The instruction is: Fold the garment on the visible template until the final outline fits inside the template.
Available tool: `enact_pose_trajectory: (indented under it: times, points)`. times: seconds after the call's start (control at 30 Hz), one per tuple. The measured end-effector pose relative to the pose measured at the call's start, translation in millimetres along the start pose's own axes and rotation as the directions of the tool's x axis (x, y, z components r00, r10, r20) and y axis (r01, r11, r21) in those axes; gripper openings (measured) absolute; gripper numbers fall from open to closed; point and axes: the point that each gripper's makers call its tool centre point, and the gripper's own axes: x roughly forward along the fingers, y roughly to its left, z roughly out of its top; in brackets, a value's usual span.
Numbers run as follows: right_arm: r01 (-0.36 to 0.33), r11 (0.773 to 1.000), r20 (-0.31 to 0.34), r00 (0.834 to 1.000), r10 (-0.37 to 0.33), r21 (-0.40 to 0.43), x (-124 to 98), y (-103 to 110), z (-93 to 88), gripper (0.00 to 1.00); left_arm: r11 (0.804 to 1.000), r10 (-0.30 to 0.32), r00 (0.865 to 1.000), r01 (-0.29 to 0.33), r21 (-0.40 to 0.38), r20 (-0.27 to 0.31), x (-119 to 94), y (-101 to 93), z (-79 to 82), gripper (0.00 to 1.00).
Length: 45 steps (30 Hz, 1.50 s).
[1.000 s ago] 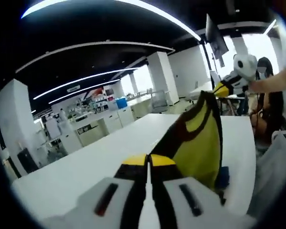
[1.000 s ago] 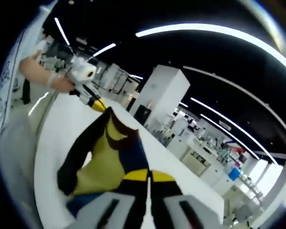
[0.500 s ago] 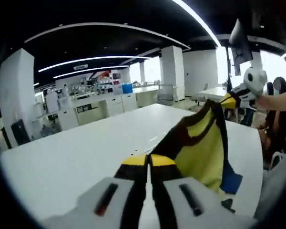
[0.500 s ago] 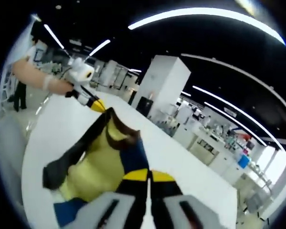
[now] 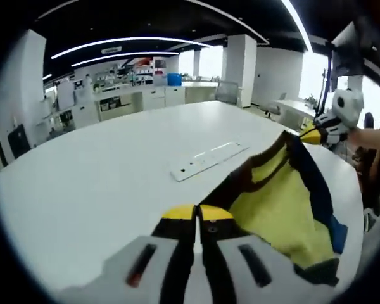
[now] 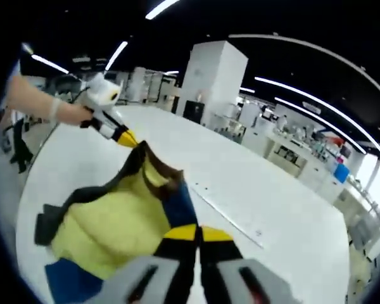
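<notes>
Both claws are holding the garment stretched above the desk.

The left claw [image 5: 197, 214] and right claw [image 6: 197, 233] are each pinching an edge of the yellow, black and blue fabric garment [image 5: 280, 207], probably spreading it flat over the white desk [image 5: 101, 183].

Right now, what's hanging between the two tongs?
The yellow garment with dark trim spans the whole stretch, pinched by the left tongs and the right tongs above the white table. The left gripper view shows it.

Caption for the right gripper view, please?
Both grippers, right gripper and left gripper, hold the yellow garment stretched above the white table.
</notes>
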Motion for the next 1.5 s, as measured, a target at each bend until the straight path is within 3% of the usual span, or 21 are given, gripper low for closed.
enact_pose_trajectory:
  times: [0.23,0.5,0.73,0.93,0.97,1.03,1.07,1.13,1.2,1.27,1.37,1.43,1.5]
  points:
    - [-0.011,0.996,-0.092,0.996,0.019,0.083,48,-12,-41.6,0.00,0.997,-0.005,0.995,-0.003,-0.080,-0.097,33,11.6,-38.8,0.00]
    - [-0.016,0.988,-0.161,0.986,0.041,0.152,83,-19,-68.9,0.00,0.996,0.003,0.992,-0.015,-0.093,-0.129,51,14.9,-54.8,0.00]
    - [-0.017,0.984,-0.200,0.978,0.053,0.176,87,-17,-78.8,0.00,0.993,-0.009,0.992,-0.006,-0.120,-0.124,57,12.6,-57.1,0.00]
    - [-0.028,0.983,-0.206,0.976,0.066,0.180,86,-13,-82.1,0.00,0.998,-0.009,0.994,0.003,-0.061,-0.111,54,6.4,-55.7,0.00]
    - [-0.036,0.984,-0.204,0.976,0.072,0.176,86,-12,-82.1,0.00,0.998,-0.009,0.994,0.003,-0.060,-0.106,55,8.1,-54.0,0.03]
    - [-0.040,0.985,-0.194,0.978,0.073,0.168,86,-11,-81.1,0.00,0.999,-0.001,0.995,-0.003,-0.046,-0.096,57,9.6,-50.2,0.20]
    - [-0.042,0.981,-0.169,0.983,0.075,0.191,86,-11,-77.1,0.07,0.999,-0.006,0.996,0.002,-0.037,-0.093,56,7.7,-48.3,0.30]
    - [-0.064,0.954,-0.124,0.987,0.105,0.293,84,-1,-67.6,0.31,0.999,-0.028,0.996,0.025,-0.027,-0.085,55,3.0,-44.8,0.35]
    - [-0.067,0.956,-0.101,0.990,0.099,0.284,80,-1,-63.5,0.43,0.998,-0.043,0.997,0.041,-0.038,-0.063,54,-1.3,-38.7,0.43]
    - [-0.079,0.950,-0.095,0.989,0.113,0.304,78,3,-62.0,0.59,0.998,-0.056,0.998,0.054,-0.039,-0.043,52,-5.6,-33.8,0.62]
    - [-0.105,0.940,-0.109,0.983,0.148,0.326,74,14,-66.0,0.90,0.996,-0.081,0.996,0.080,-0.037,-0.021,48,-16.5,-27.9,0.85]
    - [-0.122,0.945,-0.103,0.982,0.159,0.302,70,18,-65.1,0.99,0.994,-0.107,0.994,0.107,-0.034,-0.004,45,-22.5,-21.7,0.93]
    - [-0.123,0.945,-0.114,0.980,0.164,0.302,64,21,-66.6,1.00,0.992,-0.124,0.992,0.123,-0.030,-0.005,43,-26.1,-20.9,0.98]
